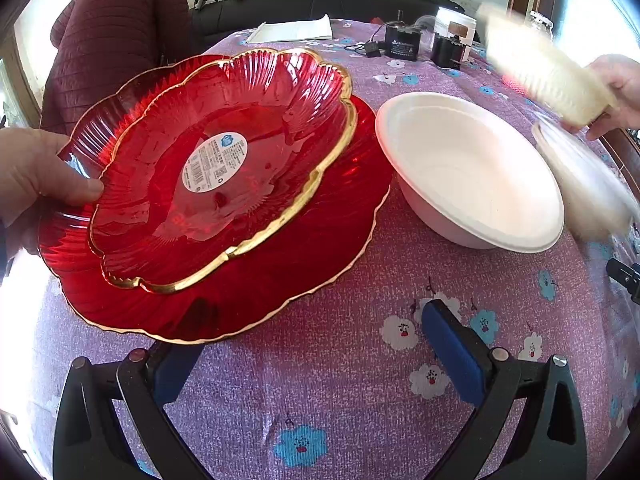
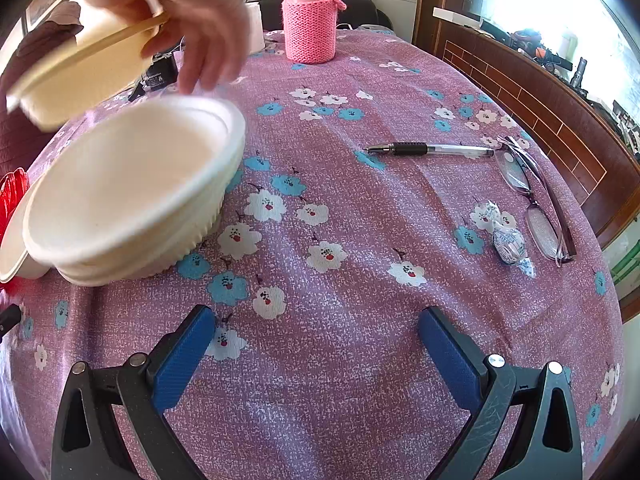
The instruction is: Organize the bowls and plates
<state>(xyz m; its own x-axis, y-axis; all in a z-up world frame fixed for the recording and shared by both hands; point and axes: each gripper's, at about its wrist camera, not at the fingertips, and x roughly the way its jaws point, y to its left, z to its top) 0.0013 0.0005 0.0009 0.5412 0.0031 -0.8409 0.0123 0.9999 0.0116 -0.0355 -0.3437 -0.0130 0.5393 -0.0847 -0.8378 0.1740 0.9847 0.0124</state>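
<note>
Both sets of tongs hang over the table [image 2: 360, 208] with nothing between their blue pads: the left tongs [image 1: 316, 354] stand wide apart, and the right tongs [image 2: 318, 354] likewise. Taking the white bowl [image 1: 468, 168] as the landmark, a small red glass dish [image 1: 224, 168] with a gilt scalloped rim lies to its left, tilted atop a large red plate [image 1: 280, 280], both steadied by a bare hand [image 1: 36, 176]. To the landmark's right, a cream ribbed bowl [image 2: 80, 68] is held aloft by another hand [image 2: 200, 28]; beneath it sits a further white bowl [image 2: 132, 184], apparently topping a small stack, though blur prevents a count. A pink flask [image 2: 310, 12], a pen [image 2: 428, 149], spectacles [image 2: 536, 204] and a wrapped sweet [image 2: 508, 240] lie well beyond the landmark. Assessment: the red glassware is likely heavy, rigid, slippery and breakable, and should be gripped at the rim on a flat stretch between scallops. The white bowls look light and crushable; pinch the rim gently.
</note>
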